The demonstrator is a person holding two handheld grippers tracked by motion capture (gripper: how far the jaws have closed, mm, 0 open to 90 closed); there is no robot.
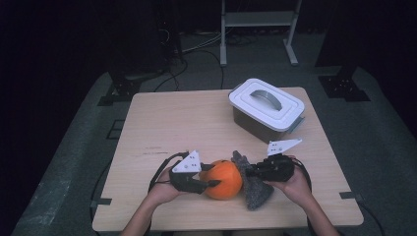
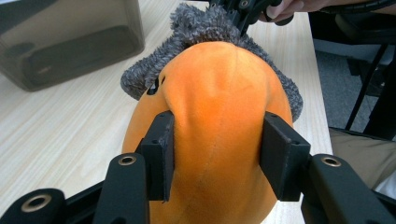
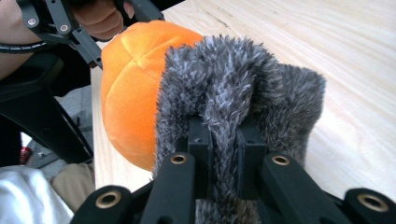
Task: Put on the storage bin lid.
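An orange plush ball (image 1: 225, 179) lies near the table's front edge, with a grey fuzzy piece (image 1: 253, 189) against its right side. My left gripper (image 1: 212, 175) comes from the left and is shut on the orange plush. In the left gripper view both pads press dents into the orange plush (image 2: 219, 93), and the grey fuzz (image 2: 201, 23) lies behind it. My right gripper (image 1: 247, 172) comes from the right. In the right gripper view its jaws (image 3: 225, 154) pinch a fold of the grey fuzzy piece (image 3: 243, 79), with the orange plush (image 3: 130, 79) just beyond.
A dark translucent box with a white lid and grey handle (image 1: 265, 103) stands closed at the back right of the wooden table (image 1: 172, 123). Cables and a metal stand's legs (image 1: 258, 39) lie on the floor beyond the table.
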